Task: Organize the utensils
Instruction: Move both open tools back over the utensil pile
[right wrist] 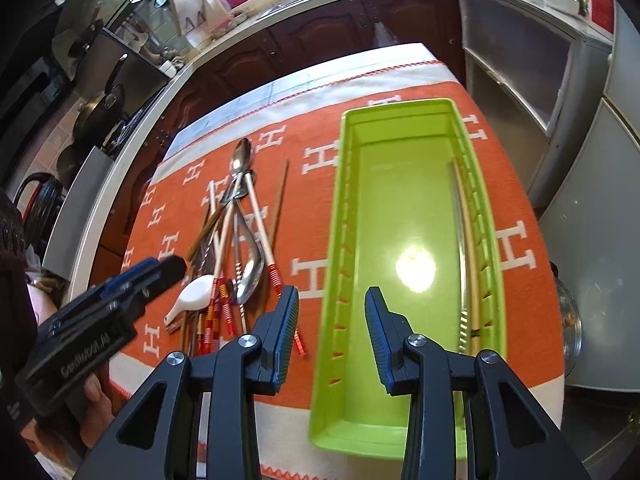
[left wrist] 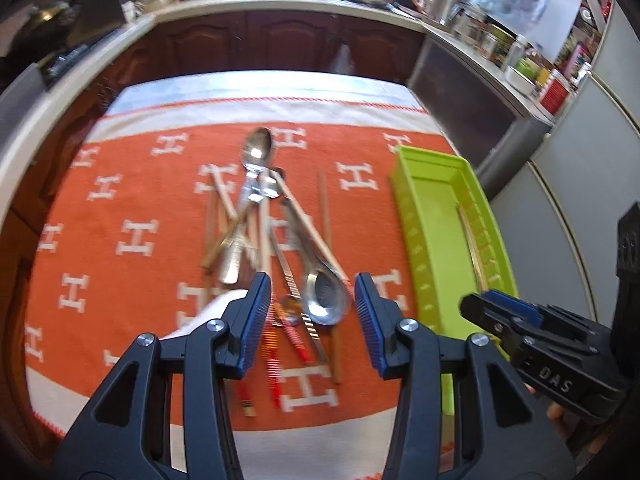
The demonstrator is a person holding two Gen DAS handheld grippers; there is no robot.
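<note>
A pile of utensils lies on an orange cloth [left wrist: 136, 184]: metal spoons [left wrist: 325, 295], wooden chopsticks [left wrist: 323, 204], red-coiled chopsticks [left wrist: 272, 364] and a white ceramic spoon [right wrist: 192, 294]. A lime green tray [right wrist: 404, 216] stands to the right of the pile and holds a chopstick [right wrist: 469, 248] along its right wall. My left gripper [left wrist: 313, 300] is open, hovering just above the near spoon bowl. My right gripper [right wrist: 332, 320] is open and empty over the tray's near left wall. The right gripper also shows in the left wrist view [left wrist: 486, 312], and the left gripper shows in the right wrist view [right wrist: 168, 268].
The table [right wrist: 280, 432] stands in a kitchen with dark wood cabinets [left wrist: 280, 40] behind and countertops full of jars and dishes [left wrist: 520, 52] at right. A stove with pans [right wrist: 100, 112] is at left. A fridge [right wrist: 592, 216] stands close to the table's right side.
</note>
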